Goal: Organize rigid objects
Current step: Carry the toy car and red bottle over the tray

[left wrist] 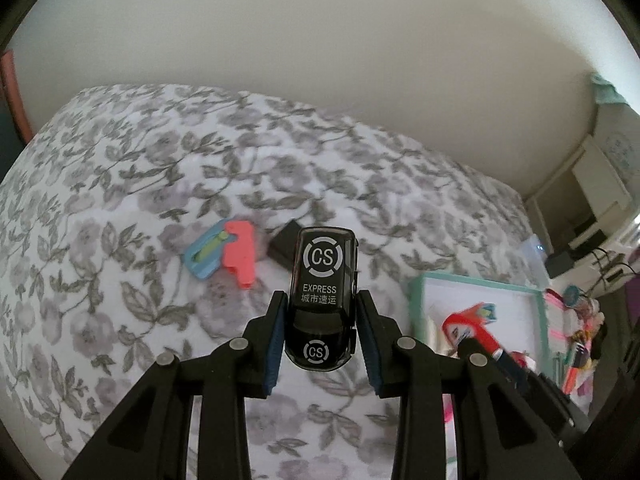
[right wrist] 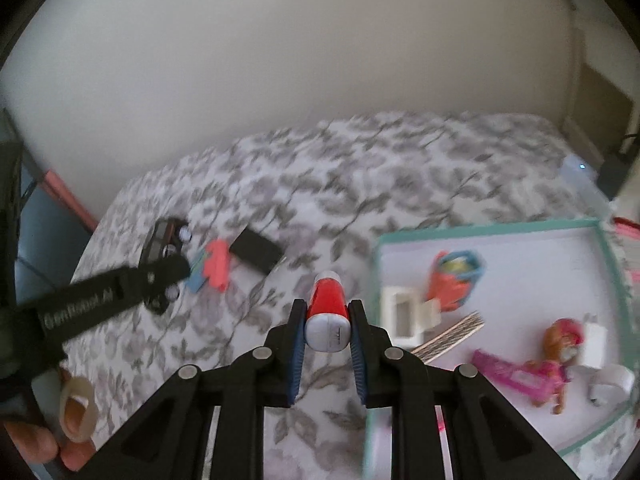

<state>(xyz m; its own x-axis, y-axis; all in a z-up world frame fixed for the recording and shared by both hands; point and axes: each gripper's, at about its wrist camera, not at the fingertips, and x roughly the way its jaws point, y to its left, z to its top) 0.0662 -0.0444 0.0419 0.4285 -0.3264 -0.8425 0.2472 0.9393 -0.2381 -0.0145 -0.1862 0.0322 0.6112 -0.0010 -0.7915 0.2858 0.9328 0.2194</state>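
While pinching: left tool [left wrist: 320, 320] black van [left wrist: 324, 296], right tool [right wrist: 327, 328] red car [right wrist: 327, 316].

Both grippers [left wrist: 320, 312] [right wrist: 326, 316]: black frames, blue ribbed fingers [left wrist: 276, 344], silver screws, white lettering on one arm.

At the centre of the left wrist view, the toy van [left wrist: 322, 300] is glossy black with white ring logos and white lettering. The bedspread [left wrist: 120, 200] around it is white with a grey leaf and flower print. Left of centre lie a pink piece [left wrist: 239, 256] and a light blue piece [left wrist: 202, 254]. In the right wrist view's centre, the small toy [right wrist: 327, 312] is red and white; the box rim [right wrist: 492, 226] at right is teal.
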